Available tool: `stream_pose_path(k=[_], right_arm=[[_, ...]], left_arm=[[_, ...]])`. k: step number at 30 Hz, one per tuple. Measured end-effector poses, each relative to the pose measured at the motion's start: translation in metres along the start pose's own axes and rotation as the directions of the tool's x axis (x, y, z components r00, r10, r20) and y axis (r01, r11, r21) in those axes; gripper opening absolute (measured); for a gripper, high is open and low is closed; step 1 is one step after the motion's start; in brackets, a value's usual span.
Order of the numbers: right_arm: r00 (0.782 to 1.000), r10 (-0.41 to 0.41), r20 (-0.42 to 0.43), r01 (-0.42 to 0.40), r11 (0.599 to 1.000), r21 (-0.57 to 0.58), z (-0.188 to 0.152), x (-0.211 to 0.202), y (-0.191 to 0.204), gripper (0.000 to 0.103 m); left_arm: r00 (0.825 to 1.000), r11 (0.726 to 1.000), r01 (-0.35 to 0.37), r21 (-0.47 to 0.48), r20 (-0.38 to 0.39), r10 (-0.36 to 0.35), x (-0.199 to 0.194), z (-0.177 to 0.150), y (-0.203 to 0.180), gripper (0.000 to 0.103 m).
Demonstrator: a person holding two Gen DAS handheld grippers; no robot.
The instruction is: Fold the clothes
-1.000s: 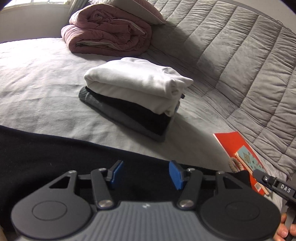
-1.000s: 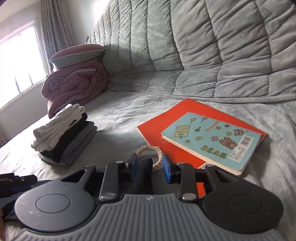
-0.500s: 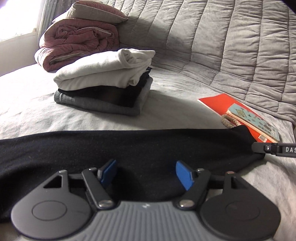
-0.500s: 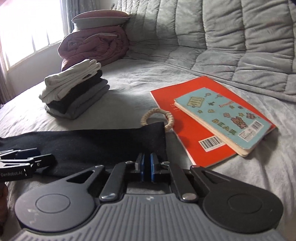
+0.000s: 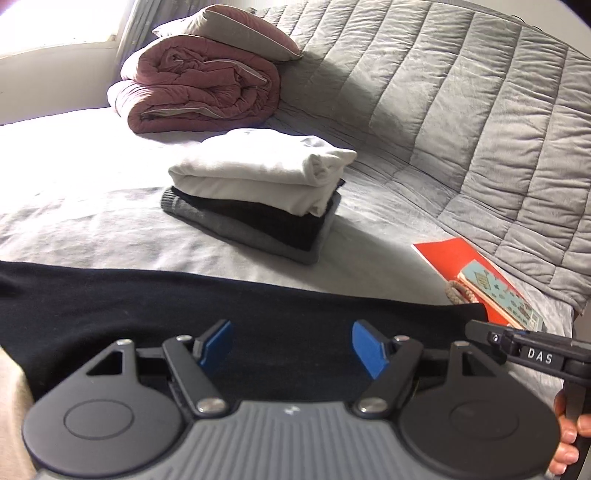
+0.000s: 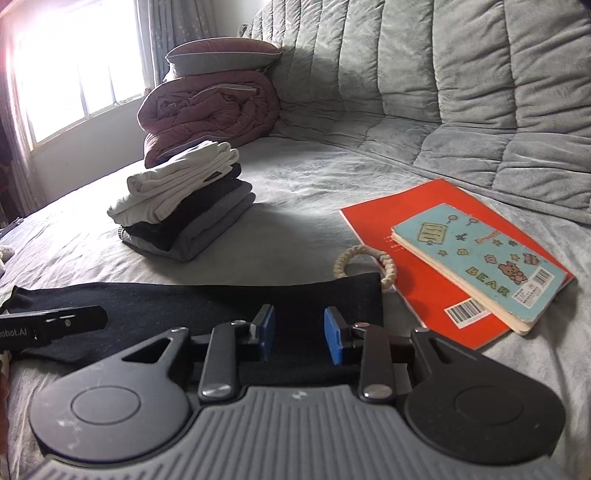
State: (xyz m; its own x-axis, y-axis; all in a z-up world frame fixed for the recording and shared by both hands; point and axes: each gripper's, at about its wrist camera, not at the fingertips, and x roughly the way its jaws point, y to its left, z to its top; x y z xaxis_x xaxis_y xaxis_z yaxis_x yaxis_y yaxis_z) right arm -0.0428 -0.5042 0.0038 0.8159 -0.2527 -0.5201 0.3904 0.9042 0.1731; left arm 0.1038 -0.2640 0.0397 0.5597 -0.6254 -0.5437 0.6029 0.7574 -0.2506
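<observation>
A black garment point(image 5: 184, 310) lies flat in a long strip on the grey bed, in front of both grippers; it also shows in the right wrist view point(image 6: 221, 299). My left gripper point(image 5: 291, 347) is open and empty just above it. My right gripper point(image 6: 299, 334) is open over the garment's right end, with nothing between its blue pads point(image 6: 266, 328). A stack of folded clothes point(image 5: 258, 192), white on black on grey, sits further back; it also shows in the right wrist view point(image 6: 184, 206).
A red book point(image 6: 424, 266) with a blue notebook point(image 6: 480, 258) on it lies at the right, a rope ring point(image 6: 364, 258) beside them by the garment's corner. A rolled pink duvet point(image 5: 199, 88) and pillow point(image 5: 229, 29) sit at the back. The quilted backrest point(image 5: 461, 110) rises to the right.
My right gripper was shut on the garment's right end and has opened, leaving it flat on the bed. The left gripper stayed open and lifted a little.
</observation>
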Motion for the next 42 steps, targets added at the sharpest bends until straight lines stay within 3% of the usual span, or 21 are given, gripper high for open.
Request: stream_pose_path(k=[8, 11, 15, 19, 21, 25, 26, 28, 31, 33, 36, 39, 42], right_arm=[[0.994, 0.060, -0.094, -0.066, 0.996, -0.061, -0.003, 0.017, 0.044, 0.040], [0.978, 0.136, -0.160, -0.143, 0.989, -0.033, -0.002, 0.017, 0.062, 0.040], [0.928, 0.295, -0.229, -0.280, 0.955, 0.095, -0.003, 0.015, 0.083, 0.040], [0.850, 0.451, -0.270, -0.383, 0.884, 0.269, -0.013, 0.029, 0.107, 0.040], [0.829, 0.494, -0.262, -0.399, 0.851, 0.342, -0.019, 0.039, 0.117, 0.041], [0.847, 0.500, -0.178, -0.381, 0.806, 0.452, -0.026, 0.056, 0.123, 0.038], [0.856, 0.491, -0.163, -0.370, 0.801, 0.470, -0.027, 0.059, 0.122, 0.031], [0.878, 0.456, -0.141, -0.342, 0.807, 0.483, -0.027, 0.064, 0.119, 0.005], [0.926, 0.365, -0.097, -0.284, 0.843, 0.457, -0.019, 0.063, 0.111, 0.004], [0.937, 0.337, -0.087, -0.262, 0.848, 0.460, -0.014, 0.064, 0.104, 0.004], [0.926, 0.361, -0.115, -0.273, 0.846, 0.458, -0.013, 0.064, 0.104, 0.007], [0.909, 0.392, -0.139, -0.301, 0.851, 0.430, -0.014, 0.058, 0.109, 0.021], [0.889, 0.432, -0.150, -0.346, 0.849, 0.399, -0.016, 0.049, 0.112, 0.039]], left_arm=[[0.997, 0.979, -0.075, -0.189, -0.030, 0.070, -0.029, 0.019, 0.090, 0.075], [0.997, 0.962, -0.076, -0.262, -0.045, 0.067, -0.040, 0.016, 0.121, 0.075], [0.997, 0.964, -0.081, -0.254, -0.030, 0.075, -0.056, -0.002, 0.138, 0.073], [0.997, 0.971, -0.068, -0.228, 0.024, 0.075, -0.069, -0.025, 0.146, 0.073], [0.997, 0.974, -0.058, -0.219, 0.043, 0.069, -0.074, -0.038, 0.152, 0.073], [0.994, 0.986, -0.040, -0.160, 0.094, 0.055, -0.081, -0.056, 0.155, 0.072], [0.994, 0.986, -0.034, -0.164, 0.100, 0.051, -0.082, -0.057, 0.156, 0.072], [0.994, 0.984, -0.025, -0.178, 0.102, 0.044, -0.082, -0.057, 0.158, 0.072], [0.994, 0.984, -0.028, -0.177, 0.102, 0.047, -0.082, -0.056, 0.157, 0.072], [0.994, 0.985, -0.040, -0.170, 0.096, 0.057, -0.084, -0.057, 0.155, 0.072], [0.994, 0.986, -0.071, -0.153, 0.068, 0.082, -0.090, -0.054, 0.149, 0.071], [0.995, 0.985, -0.092, -0.149, 0.018, 0.096, -0.099, -0.049, 0.140, 0.066], [0.998, 0.986, -0.061, -0.156, -0.031, 0.057, -0.105, -0.044, 0.128, 0.062]])
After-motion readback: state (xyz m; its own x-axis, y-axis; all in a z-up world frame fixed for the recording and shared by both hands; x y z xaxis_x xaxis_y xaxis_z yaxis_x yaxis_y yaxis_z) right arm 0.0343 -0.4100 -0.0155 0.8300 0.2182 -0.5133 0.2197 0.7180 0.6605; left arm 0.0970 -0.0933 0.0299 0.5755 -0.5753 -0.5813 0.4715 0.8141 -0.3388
